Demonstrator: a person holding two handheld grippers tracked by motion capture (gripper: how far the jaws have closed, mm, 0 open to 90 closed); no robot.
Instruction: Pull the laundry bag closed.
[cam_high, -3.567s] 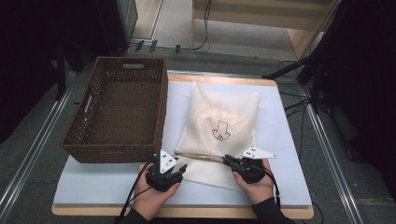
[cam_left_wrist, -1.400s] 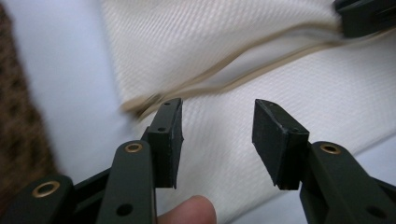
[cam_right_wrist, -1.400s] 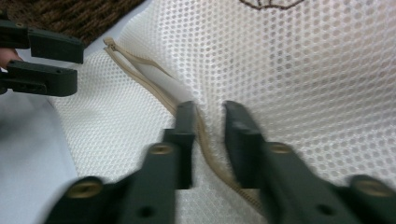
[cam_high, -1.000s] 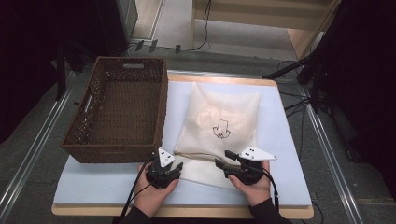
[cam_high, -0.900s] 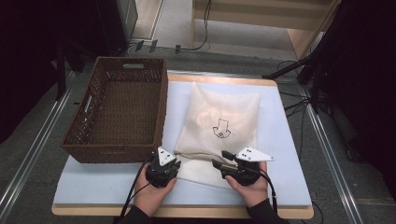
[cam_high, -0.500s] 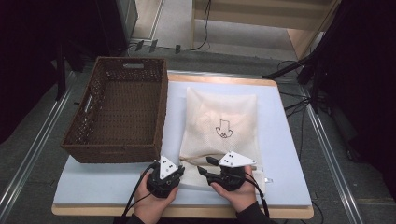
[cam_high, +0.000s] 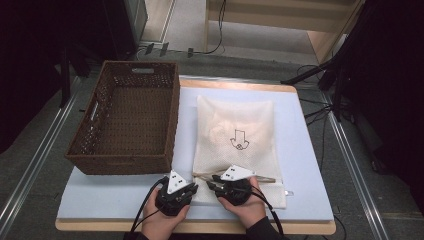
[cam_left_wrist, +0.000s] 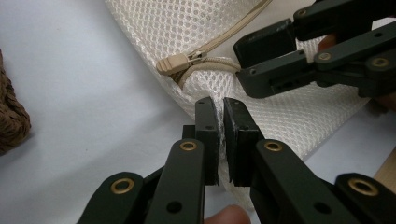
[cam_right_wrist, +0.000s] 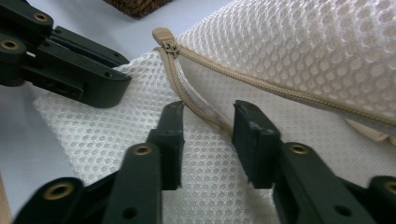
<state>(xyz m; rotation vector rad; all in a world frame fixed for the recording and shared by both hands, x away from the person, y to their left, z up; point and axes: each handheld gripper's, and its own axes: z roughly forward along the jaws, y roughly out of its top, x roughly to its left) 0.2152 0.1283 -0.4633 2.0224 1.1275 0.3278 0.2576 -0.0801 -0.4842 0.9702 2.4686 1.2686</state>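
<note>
The left claw (cam_left_wrist: 220, 135) pinches the near edge of the mesh bag (cam_high: 235, 135), which lies on the bench (cam_high: 115, 195) beside the basket (cam_high: 127, 120). The right claw (cam_right_wrist: 205, 140), jaws just closing, straddles the zipper (cam_right_wrist: 210, 116) with a gap.

My left gripper (cam_left_wrist: 221, 135) pinched tight, right gripper (cam_right_wrist: 207, 140) beside it, jaws just closing, a gap remaining.
</note>
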